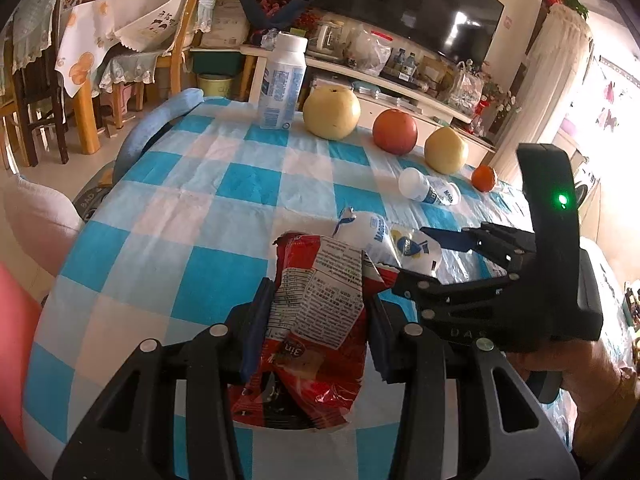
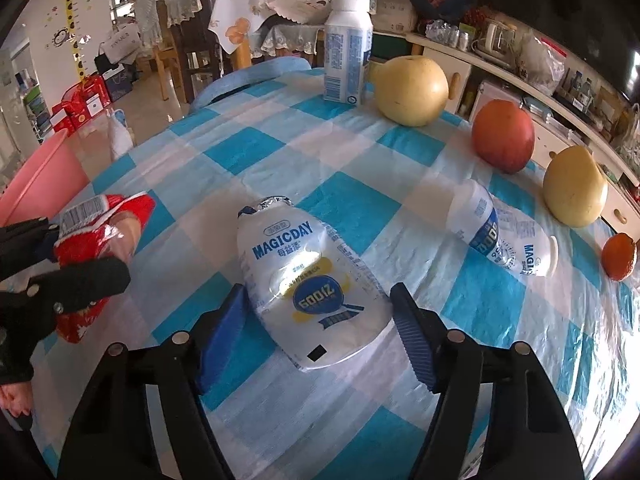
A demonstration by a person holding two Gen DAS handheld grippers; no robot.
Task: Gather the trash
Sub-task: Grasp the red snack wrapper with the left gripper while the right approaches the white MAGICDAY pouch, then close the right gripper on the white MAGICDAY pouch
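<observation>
The left gripper (image 1: 316,320) has its fingers clamped on the crumpled red snack wrapper (image 1: 312,320), gripping it at mid-length so the printed end sticks out toward 12 o'clock over the checked bench (image 1: 160,240). Beside it, the right gripper (image 2: 316,332) sits low with its fingers wide, one on each side of the squashed white Magicday bottle (image 2: 308,288), which lies flat between them, foil mouth pointing to 11 o'clock; whether the blue pads (image 2: 412,340) touch it yet I can't tell. To do this well I'd say close squarely across the bottle's wide lower body, not its tapered neck, and squeeze gently, since the thin plastic looks likely to buckle and slip. Both tools are held nearly level, angled slightly down at the cloth, the right hand (image 1: 580,380) wrapped round its handle. Farther off, toward 2 o'clock, a second bottle (image 2: 500,232) lies on its side, then pears, an apple (image 2: 503,136) and an upright bottle (image 2: 347,48) line the far edge.
</observation>
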